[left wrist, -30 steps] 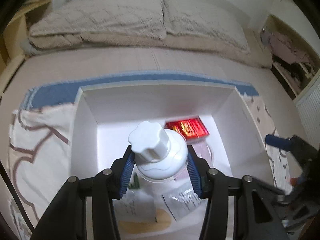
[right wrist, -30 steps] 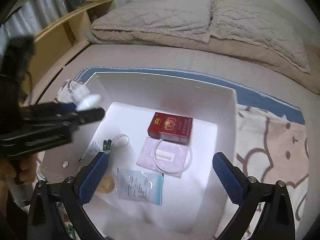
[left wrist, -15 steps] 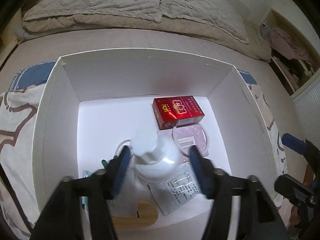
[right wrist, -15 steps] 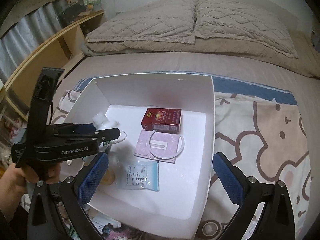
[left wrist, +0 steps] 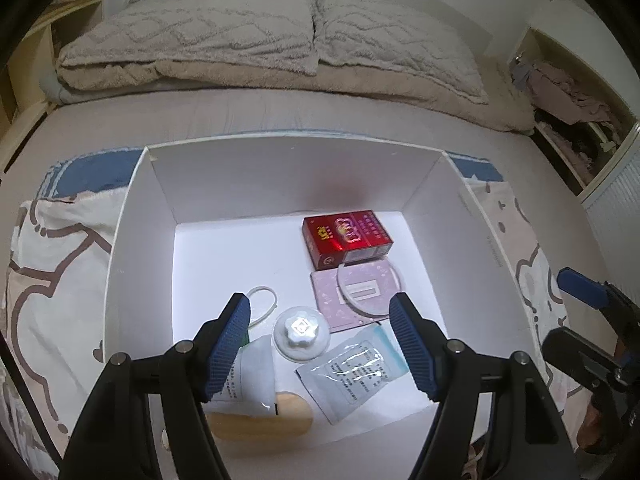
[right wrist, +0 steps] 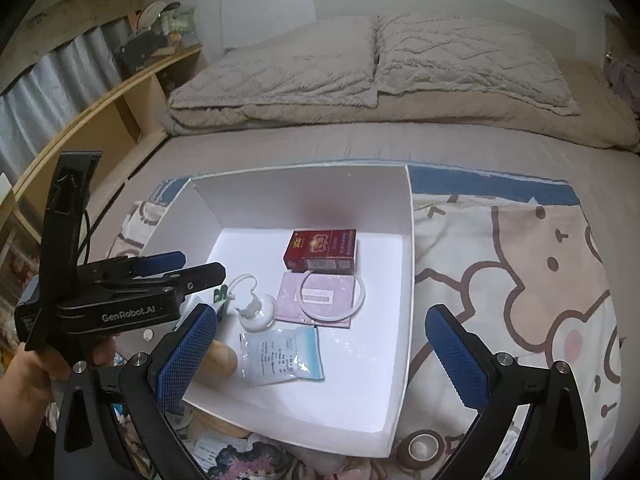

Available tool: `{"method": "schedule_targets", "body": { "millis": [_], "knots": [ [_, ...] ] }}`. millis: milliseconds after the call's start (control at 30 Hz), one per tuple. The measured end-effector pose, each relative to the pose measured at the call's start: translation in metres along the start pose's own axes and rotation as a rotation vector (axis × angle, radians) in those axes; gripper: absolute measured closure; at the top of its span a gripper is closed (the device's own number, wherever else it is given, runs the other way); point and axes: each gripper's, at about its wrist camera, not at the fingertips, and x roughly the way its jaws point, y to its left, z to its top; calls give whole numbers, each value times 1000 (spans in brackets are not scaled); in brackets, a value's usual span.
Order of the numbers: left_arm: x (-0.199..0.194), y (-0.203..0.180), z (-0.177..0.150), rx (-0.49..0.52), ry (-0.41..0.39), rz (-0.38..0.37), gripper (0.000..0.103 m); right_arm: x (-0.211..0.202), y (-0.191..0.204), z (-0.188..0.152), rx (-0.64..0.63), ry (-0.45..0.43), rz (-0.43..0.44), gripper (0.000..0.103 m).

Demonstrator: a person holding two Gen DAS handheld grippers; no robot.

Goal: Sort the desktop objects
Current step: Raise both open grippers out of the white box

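A white box [left wrist: 140,240] sits mid-frame on the bed [left wrist: 280,112], holding a red pack [left wrist: 346,238] at center right. Lower center in it, the white bottle [left wrist: 301,330] stands upright between both open jaws of the left hand-held gripper [left wrist: 320,342], untouched. The right hand-held gripper [right wrist: 320,354] gapes empty at the bottom of its view.

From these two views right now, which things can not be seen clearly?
- Wooden object: left wrist view, partly under the white packet; right wrist view, behind the right gripper finger.
- Print on the sachet: too small in both views.
- Tape roll: right wrist view, near the bottom edge, outside the white box.
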Motion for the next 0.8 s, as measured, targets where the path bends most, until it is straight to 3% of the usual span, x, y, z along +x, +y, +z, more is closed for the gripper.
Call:
{"method": "schedule_targets", "body": {
  "millis": [200, 667, 800],
  "knots": [
    [-28, -11, -14, 34, -51, -11, 31, -15, 2, -6, 12, -30, -5, 0],
    [-95, -19, -46, 48, -167, 40, 31, -68, 24, -28, 5, -147, -20, 0],
    [-120, -26, -57, 55, -208, 68, 23, -84, 29, -36, -6, -177, -30, 0]
  ]
}}
